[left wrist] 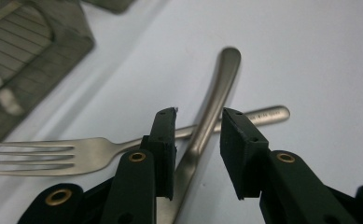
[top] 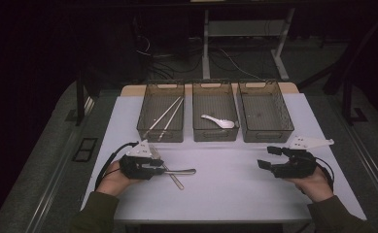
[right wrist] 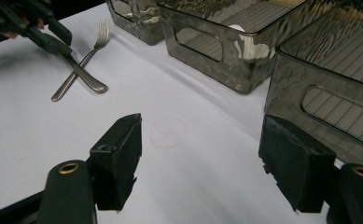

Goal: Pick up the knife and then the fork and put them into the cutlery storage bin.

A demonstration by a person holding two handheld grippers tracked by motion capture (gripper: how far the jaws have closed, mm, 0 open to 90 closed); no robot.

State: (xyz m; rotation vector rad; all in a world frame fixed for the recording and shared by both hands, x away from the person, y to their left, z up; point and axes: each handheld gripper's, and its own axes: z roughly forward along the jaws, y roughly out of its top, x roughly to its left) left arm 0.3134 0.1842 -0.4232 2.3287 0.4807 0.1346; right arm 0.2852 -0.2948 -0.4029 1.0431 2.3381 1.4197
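Cutlery crossed on the white table (top: pixel 235 189): a steel fork (top: pixel 153 153) and a second steel utensil whose head is hidden under the left gripper (top: pixel 161 164), its handle (top: pixel 181 171) running out to the right. The two lie one over the other, just in front of the left-hand bin.

Left gripper view: fork (left wrist: pixel 44 156) lies flat, tines to the left of that view, its stamped handle end reaching right behind the jaws. The other handle (left wrist: pixel 216 102) runs up between the two black jaws. Jaws stand narrowly apart on either side of that handle; a gap shows beside each pad, so no pinch on it. Gripper sits low over the crossing point.

Right gripper (top: pixel 268 158) rests near the right edge of the table, well apart from the cutlery, jaws spread wide with nothing between them. Right gripper view: bare tabletop between the jaws, with a faint pencilled circle (right wrist: pixel 168 133) on it.

Three smoky clear bins in a row at the far side of the table. Left bin (top: pixel 161 127) holds a pair of pale chopsticks (top: pixel 166 116), lying diagonally. Middle bin (top: pixel 214 131) holds a white soup spoon (top: pixel 219 122). Right bin (top: pixel 266 133) stands just beside the middle one.
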